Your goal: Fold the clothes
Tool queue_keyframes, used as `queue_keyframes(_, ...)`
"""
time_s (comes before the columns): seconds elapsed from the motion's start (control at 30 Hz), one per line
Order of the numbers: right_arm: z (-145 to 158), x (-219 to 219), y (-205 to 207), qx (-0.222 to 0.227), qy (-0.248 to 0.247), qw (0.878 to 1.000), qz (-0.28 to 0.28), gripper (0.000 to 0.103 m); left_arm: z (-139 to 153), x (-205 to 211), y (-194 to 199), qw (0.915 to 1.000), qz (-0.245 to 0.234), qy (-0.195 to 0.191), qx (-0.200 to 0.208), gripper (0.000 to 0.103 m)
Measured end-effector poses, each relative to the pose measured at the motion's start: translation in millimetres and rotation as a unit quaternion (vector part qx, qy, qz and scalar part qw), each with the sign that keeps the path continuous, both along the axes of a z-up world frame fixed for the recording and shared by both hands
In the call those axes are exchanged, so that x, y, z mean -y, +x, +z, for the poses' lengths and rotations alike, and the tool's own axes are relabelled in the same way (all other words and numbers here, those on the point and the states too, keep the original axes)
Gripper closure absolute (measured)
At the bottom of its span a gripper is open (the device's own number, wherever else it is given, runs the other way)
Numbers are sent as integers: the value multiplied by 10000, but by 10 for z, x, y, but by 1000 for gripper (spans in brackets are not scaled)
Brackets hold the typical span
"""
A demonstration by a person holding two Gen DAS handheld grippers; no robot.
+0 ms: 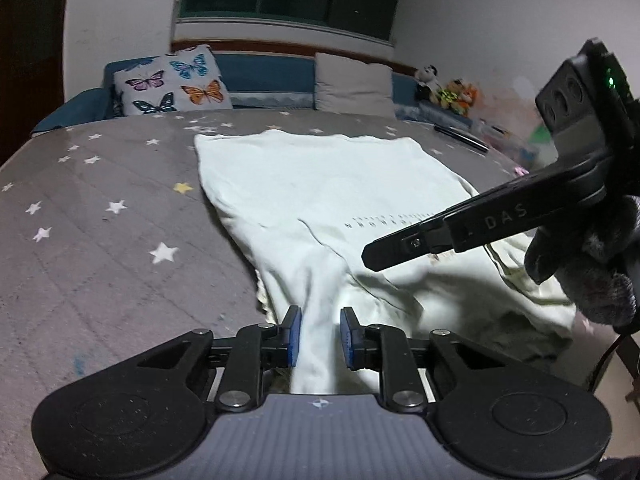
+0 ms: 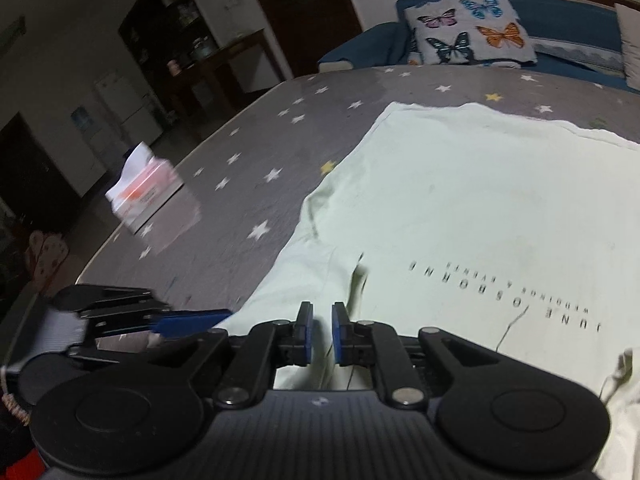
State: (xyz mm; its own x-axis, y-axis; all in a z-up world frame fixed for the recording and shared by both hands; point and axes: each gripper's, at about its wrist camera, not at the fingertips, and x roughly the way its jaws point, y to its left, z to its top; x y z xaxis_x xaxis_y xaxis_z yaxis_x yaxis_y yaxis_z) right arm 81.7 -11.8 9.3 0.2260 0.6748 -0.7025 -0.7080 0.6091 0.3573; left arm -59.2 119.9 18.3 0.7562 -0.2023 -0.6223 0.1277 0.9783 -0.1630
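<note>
A pale green T-shirt [image 1: 328, 184] lies spread on a grey star-printed table [image 1: 100, 216], its printed lettering facing up and its far hem near the butterfly cushion [image 1: 172, 82]. The left tongs [image 1: 319, 336] sit at the shirt's near edge with a raised fold of cloth running between the blue pads [image 1: 294, 336], which stand a little apart around it. The right tongs [image 2: 320, 334], just to the right and held by a gloved hand [image 1: 592, 272], are nearly closed, with a narrow ridge of the shirt between their pads. A tissue box [image 2: 146, 192] stands at the table's left edge.
</note>
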Motion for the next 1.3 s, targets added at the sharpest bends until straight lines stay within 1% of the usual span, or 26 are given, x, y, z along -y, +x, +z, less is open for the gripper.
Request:
queue_keyframes(0.1, -5, 41, -97, -25, -57, 9999, 94, 83, 15, 16, -42, 10000, -10, 14, 40, 79)
queue_keyframes(0.2, -46, 70, -164, -117, -95, 9998, 156, 83, 61, -17, -75, 9999, 71, 38, 114, 79)
queue_keyframes(0.27, -79, 82, -222, -164, -106, 9996, 218, 83, 94, -64, -62, 9996, 208, 88, 155, 79)
queue_keyframes(0.3, -79, 95, -236, -161, -113, 9996, 215, 86, 108, -93, -58, 9994, 292, 96, 176, 79)
queue_keyframes(0.33, -75, 110, -246, -150, -122, 9996, 198, 96, 124, -129, -54, 9990, 387, 99, 196, 79)
queue_keyframes(0.37, -71, 125, -255, -139, -132, 9997, 181, 98, 140, -163, -49, 9986, 479, 101, 214, 79)
queue_keyframes(0.53, -50, 200, -303, -83, -179, 9998, 96, 98, 181, -244, -12, 9971, 712, 145, 235, 79)
queue_keyframes(0.6, -42, 230, -322, -61, -198, 9998, 61, 98, 166, -190, -1, 9978, 596, 175, 227, 79)
queue_keyframes(0.7, -102, 248, -318, -153, -284, 9995, 39, 96, 134, -80, 19, 9988, 366, 244, 212, 79)
queue_keyframes(0.77, -53, 261, -317, -27, -253, 9997, -23, 93, 93, 19, 22, 9991, 160, 356, 183, 79)
queue_keyframes(0.87, 62, 239, -291, 202, -146, 9997, -72, 93, 24, 162, 23, 9984, -123, 545, 131, 79)
queue_keyframes(0.97, 132, 132, -216, 334, 2, 9994, -5, 93, -43, 257, 9, 9970, -279, 717, 73, 79)
queue_keyframes(1.13, 83, -166, -136, 350, 104, 9987, 355, 92, -28, 209, -59, 9972, -243, 700, 61, 79)
queue_keyframes(1.2, 10, -279, -146, 386, -24, 9982, 465, 92, -11, 142, -105, 9974, -145, 709, 51, 78)
queue_keyframes(1.3, -119, -319, -206, 278, -265, 9975, 589, 92, 3, 8, -174, 9982, 39, 606, -12, 73)
